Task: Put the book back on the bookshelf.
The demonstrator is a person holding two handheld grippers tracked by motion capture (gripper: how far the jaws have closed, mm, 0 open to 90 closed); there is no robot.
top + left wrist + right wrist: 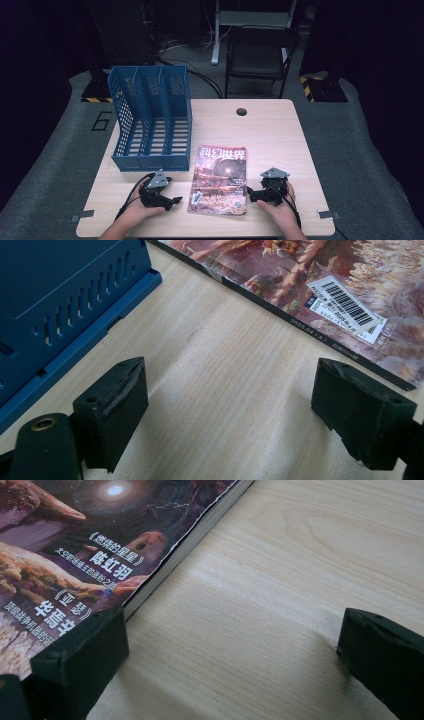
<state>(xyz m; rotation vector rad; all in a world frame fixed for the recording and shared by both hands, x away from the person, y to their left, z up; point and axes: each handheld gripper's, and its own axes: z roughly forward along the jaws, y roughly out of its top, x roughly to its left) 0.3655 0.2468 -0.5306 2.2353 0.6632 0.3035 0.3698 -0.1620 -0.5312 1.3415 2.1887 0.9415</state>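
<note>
A light wooden bench (280, 130) is seen from above, with a person's two hands coming in from the near edge. At the far left of the bench stands a blue file rack (150, 120) with three upright slots, its slotted walls open toward the camera. In front of the rack's near left corner, the person's left hand holds the left gripper (172, 201), low over the bench and pointing right toward a magazine; its jaws stand wide apart with only bare wood between them. In the left gripper view, the rack's blue base (75, 305) sits to the left and the magazine's spine edge, with a white barcode label (347, 305), runs across the upper right. The magazine (220, 180) lies flat in the middle of the near half of the bench, just right of the rack, with a dark, reddish cover and Chinese lettering. To its right, the right hand holds the right gripper (252, 195), pointing left at the magazine's page edge. Its jaws are also wide apart and grip nothing; in the right gripper view one jaw overlaps the cover's edge (100, 555), and contact cannot be told.
</note>
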